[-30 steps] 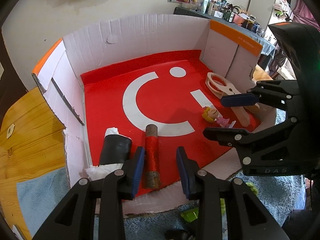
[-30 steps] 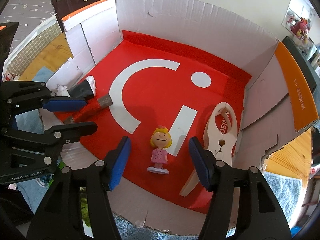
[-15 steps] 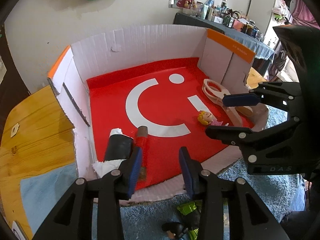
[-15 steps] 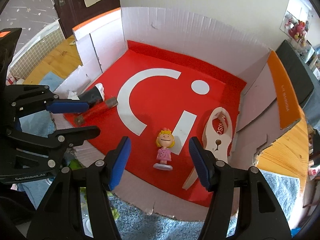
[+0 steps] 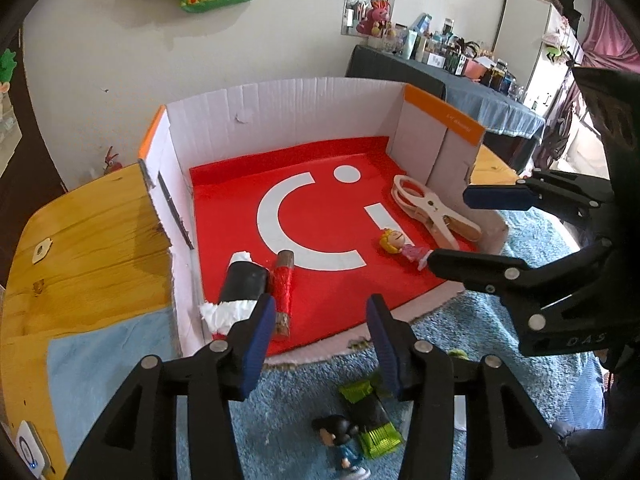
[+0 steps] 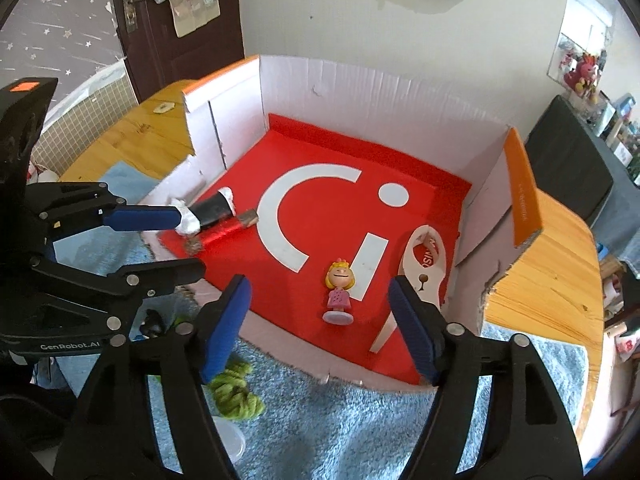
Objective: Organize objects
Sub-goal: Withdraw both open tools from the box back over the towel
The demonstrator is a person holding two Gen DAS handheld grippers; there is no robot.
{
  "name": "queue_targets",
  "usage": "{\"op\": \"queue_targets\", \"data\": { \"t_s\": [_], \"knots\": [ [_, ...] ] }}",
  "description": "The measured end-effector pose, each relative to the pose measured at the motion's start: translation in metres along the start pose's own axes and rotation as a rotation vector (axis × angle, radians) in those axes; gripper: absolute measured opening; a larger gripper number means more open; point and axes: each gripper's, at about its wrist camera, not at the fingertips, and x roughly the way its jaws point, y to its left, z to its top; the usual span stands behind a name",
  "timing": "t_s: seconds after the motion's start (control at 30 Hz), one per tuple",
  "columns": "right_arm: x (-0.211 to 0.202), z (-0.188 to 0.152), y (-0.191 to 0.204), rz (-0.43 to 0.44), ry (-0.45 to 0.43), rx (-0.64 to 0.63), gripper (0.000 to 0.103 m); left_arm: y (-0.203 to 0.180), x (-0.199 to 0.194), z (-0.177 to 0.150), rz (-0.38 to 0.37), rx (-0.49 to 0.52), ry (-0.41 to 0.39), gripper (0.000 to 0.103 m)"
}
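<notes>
A cardboard box (image 5: 280, 120) with a red floor holds a red glitter tube (image 5: 282, 288), a black roll (image 5: 244, 284) with white tissue ends, a blonde doll (image 5: 396, 242) and a pale clip (image 5: 430, 208). My left gripper (image 5: 320, 316) hangs over the box's near edge, its jaws opening with nothing between them. The tube lies just past its left finger. My right gripper (image 6: 320, 296) hovers before the upright doll (image 6: 339, 292), jaws opening, pads clear of it. The clip (image 6: 424, 264) lies by its right finger. Each gripper shows in the other's view: right gripper (image 5: 472, 230), left gripper (image 6: 168, 244).
On the blue rug (image 5: 300, 392) in front of the box lie a dark-haired figurine (image 5: 340, 440), a green and black packet (image 5: 372, 420), green yarn (image 6: 236, 392) and a white lid (image 6: 228, 440). The wooden table (image 5: 92, 248) flanks the box. A cluttered counter stands behind.
Both grippers have drawn back and up from the box, and their jaws have widened. The red tube no longer sits between the left fingers. The rug objects have come into view.
</notes>
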Motion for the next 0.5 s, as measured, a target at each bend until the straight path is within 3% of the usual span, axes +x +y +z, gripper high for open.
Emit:
{"op": "queue_targets", "data": {
  "t_s": [0.2,0.5],
  "knots": [
    [-0.02,-0.005,0.002,-0.008,-0.055,0.025,0.073,-0.001,-0.022,-0.009,0.012,-0.025,-0.049,0.06],
    [-0.05,-0.02,0.024,-0.032,-0.15,0.05,0.085,-0.004,-0.063,-0.028,0.05,-0.062,-0.147,0.076]
  ]
}}
